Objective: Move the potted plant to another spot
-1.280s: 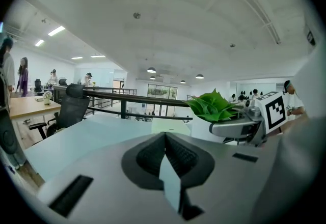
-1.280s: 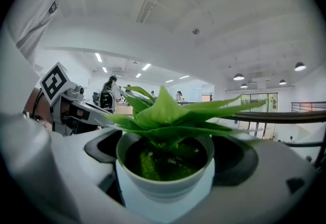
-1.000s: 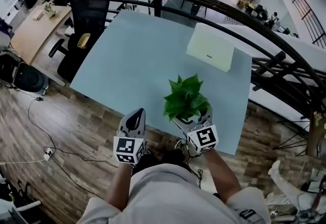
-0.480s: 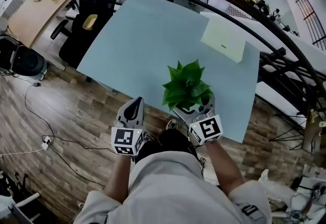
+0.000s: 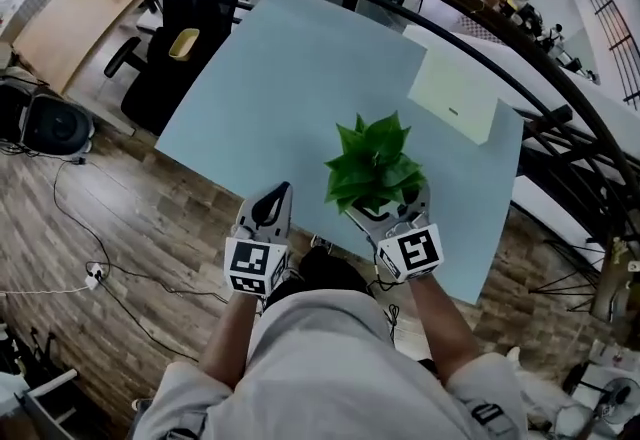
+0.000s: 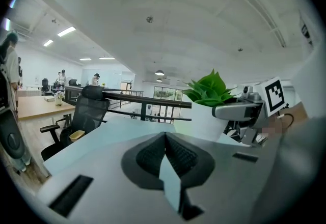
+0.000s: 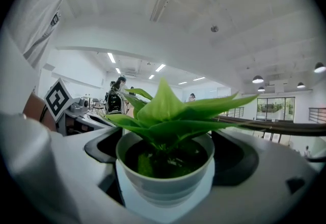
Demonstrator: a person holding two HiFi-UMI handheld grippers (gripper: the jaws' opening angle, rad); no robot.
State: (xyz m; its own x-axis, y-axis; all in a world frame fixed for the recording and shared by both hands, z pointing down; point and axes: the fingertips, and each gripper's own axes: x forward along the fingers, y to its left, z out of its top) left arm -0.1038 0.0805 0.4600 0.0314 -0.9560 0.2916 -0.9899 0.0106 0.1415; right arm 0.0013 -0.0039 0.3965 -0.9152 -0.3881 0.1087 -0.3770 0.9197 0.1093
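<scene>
Fingers of the right gripper [image 5: 388, 211] clasp the potted plant [image 5: 372, 166] by its white pot at the pale blue counter's [image 5: 290, 78] near edge; at that edge too, the left gripper [image 5: 275, 196], fingers pressed together, empty.

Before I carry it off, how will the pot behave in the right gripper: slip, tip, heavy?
Probably light: the pot fits between the jaws of the right gripper. Its smooth, round wall, held on two sides only, might slip or turn. The leaves spread wider than the rim, so it may be somewhat top-heavy; keep it upright.
</scene>
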